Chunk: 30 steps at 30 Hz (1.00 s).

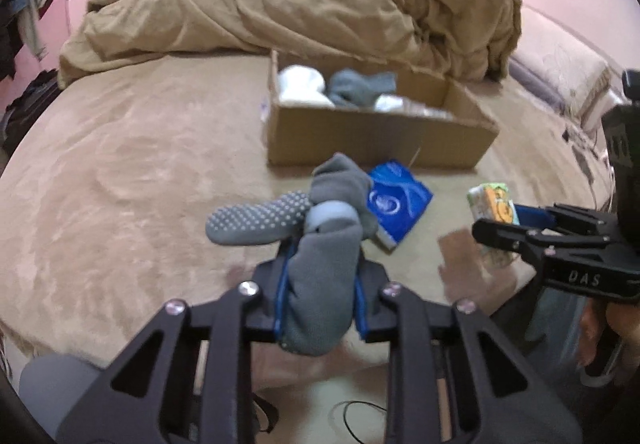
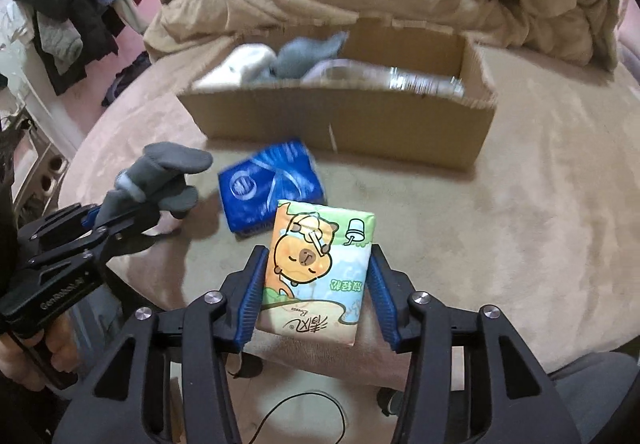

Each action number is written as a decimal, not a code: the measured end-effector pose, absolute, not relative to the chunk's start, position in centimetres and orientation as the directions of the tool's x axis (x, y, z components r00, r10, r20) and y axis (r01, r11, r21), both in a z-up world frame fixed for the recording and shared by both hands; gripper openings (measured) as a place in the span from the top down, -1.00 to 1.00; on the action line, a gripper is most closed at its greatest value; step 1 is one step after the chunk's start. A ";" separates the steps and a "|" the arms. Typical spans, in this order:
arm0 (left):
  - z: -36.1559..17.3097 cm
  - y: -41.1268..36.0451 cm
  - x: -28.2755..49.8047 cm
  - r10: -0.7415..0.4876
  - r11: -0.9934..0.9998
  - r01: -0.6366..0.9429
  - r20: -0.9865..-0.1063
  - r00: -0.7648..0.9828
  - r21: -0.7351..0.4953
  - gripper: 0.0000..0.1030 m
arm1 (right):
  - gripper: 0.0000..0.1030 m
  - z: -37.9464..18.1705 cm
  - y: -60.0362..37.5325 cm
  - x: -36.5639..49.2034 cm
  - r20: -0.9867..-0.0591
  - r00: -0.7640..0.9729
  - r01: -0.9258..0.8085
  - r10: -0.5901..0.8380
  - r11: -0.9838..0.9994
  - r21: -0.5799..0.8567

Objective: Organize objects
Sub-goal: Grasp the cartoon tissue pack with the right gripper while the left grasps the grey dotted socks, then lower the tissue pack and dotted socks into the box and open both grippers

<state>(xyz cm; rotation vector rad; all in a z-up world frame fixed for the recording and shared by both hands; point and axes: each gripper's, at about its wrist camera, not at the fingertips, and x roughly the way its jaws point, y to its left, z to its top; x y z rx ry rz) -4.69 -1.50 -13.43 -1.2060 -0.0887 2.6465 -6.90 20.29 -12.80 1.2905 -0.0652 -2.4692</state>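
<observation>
1. Clamped tight in left gripper (image 1: 320,280): grey sock (image 1: 320,244), lifted off bed (image 1: 120,164).
2. Gripped part-open in right gripper (image 2: 316,284): cartoon tissue pack (image 2: 316,268).
3. Ahead of both: cardboard box (image 2: 360,124), already holding socks, plastic item.
4. Left on bed just ahead: blue tissue pack (image 2: 272,188). Roughly halfway, judging.

Grey sock (image 1: 320,276) bunched and lifted, cartoon tissue pack (image 2: 316,272) raised, blue pack (image 2: 272,188) flat on bed

You have two tissue packs, a cartoon one (image 2: 316,268) and a blue one (image 2: 272,186), one cardboard box (image 2: 352,124), and one grey sock bundle (image 1: 320,244) outside it.
</observation>
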 end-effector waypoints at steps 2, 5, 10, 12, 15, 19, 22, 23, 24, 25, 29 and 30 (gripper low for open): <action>-12.0 -2.0 -3.9 0.239 -0.971 -0.167 -0.728 -0.642 -0.171 0.50 | 0.01 -11.7 20.7 -6.5 -0.775 -0.540 0.286 -0.329 -0.937 0.198; -9.4 -2.2 -3.0 0.238 -0.971 -0.151 -0.709 -0.664 -0.184 0.50 | 0.01 -9.8 21.1 -5.9 -0.756 -0.568 0.284 -0.324 -0.940 0.189; -6.0 -2.2 -1.7 0.248 -0.968 -0.143 -0.682 -0.688 -0.207 0.50 | 0.01 -6.7 21.5 -5.0 -0.729 -0.603 0.282 -0.323 -0.942 0.184; -4.7 -1.9 -1.4 0.260 -0.964 -0.154 -0.671 -0.694 -0.215 0.50 | 0.01 -5.6 21.6 -4.5 -0.726 -0.600 0.293 -0.335 -0.937 0.190; -3.0 -1.0 -1.3 0.276 -0.960 -0.176 -0.651 -0.707 -0.216 0.50 | 0.01 -4.2 21.8 -4.0 -0.712 -0.614 0.301 -0.341 -0.935 0.188; -2.6 -0.1 -2.1 0.297 -0.954 -0.186 -0.654 -0.696 -0.236 0.50 | 0.00 -2.6 22.2 -3.8 -0.695 -0.627 0.312 -0.353 -0.931 0.191; -2.4 0.9 -2.9 0.301 -0.953 -0.189 -0.657 -0.692 -0.237 0.50 | 0.00 -1.8 22.7 -3.8 -0.675 -0.645 0.310 -0.358 -0.930 0.197; -2.3 1.4 -3.2 0.306 -0.951 -0.194 -0.654 -0.692 -0.239 0.50 | 0.00 -1.5 22.9 -4.0 -0.670 -0.649 0.310 -0.360 -0.930 0.199; -2.2 1.7 -3.4 0.309 -0.950 -0.198 -0.652 -0.692 -0.240 0.50 | 0.00 -1.3 23.0 -4.0 -0.665 -0.654 0.311 -0.361 -0.929 0.200; -2.1 2.1 -3.7 0.312 -0.949 -0.201 -0.651 -0.692 -0.242 0.50 | 0.00 -1.1 23.0 -4.1 -0.660 -0.657 0.313 -0.364 -0.928 0.200; -1.6 3.9 -5.1 0.323 -0.946 -0.224 -0.645 -0.692 -0.234 0.50 | 0.00 -0.3 23.5 -4.9 -0.646 -0.668 0.319 -0.370 -0.926 0.201; -1.4 4.3 -5.3 0.322 -0.947 -0.225 -0.643 -0.695 -0.230 0.50 | 0.00 -0.2 23.6 -5.2 -0.644 -0.670 0.320 -0.369 -0.927 0.198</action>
